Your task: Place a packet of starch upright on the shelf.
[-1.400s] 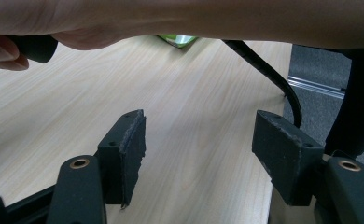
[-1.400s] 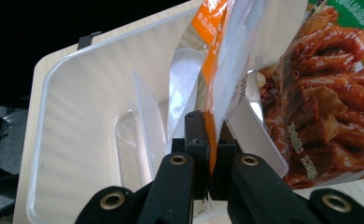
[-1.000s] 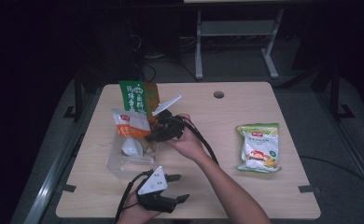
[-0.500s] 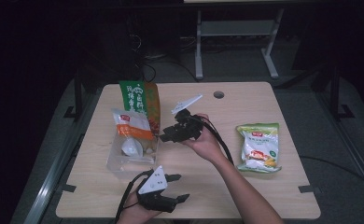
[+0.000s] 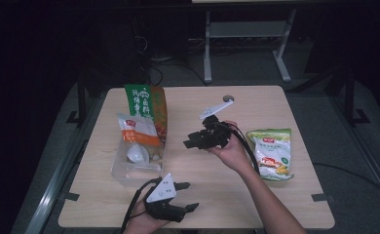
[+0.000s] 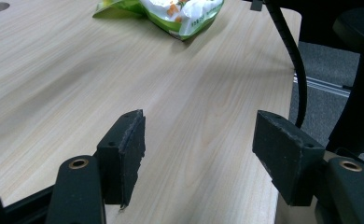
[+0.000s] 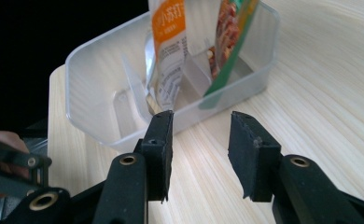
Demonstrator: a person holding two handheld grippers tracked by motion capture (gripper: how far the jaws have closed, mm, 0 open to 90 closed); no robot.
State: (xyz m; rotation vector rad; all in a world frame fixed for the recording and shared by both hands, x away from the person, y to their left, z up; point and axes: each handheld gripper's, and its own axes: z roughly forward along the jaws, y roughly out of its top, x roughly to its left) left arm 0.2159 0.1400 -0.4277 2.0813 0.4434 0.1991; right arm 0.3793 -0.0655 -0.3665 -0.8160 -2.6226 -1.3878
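Your left claw (image 5: 185,197) sits at the near edge of the light wooden tabletop (image 5: 212,190), jaws spread wide with nothing between them. Farther in, at mid-table, your right claw (image 5: 192,142) hangs above the wood with jaws parted and empty, pointing left at the clear rectangular plastic tub (image 7: 96,79). That one tub, on the left side, holds two upright packets: a white-and-orange pouch (image 5: 138,132) in front and a taller green-and-brown bag (image 5: 146,105) behind it. To the right, one green-and-white snack bag (image 5: 272,152) lies flat, well apart from the tub.
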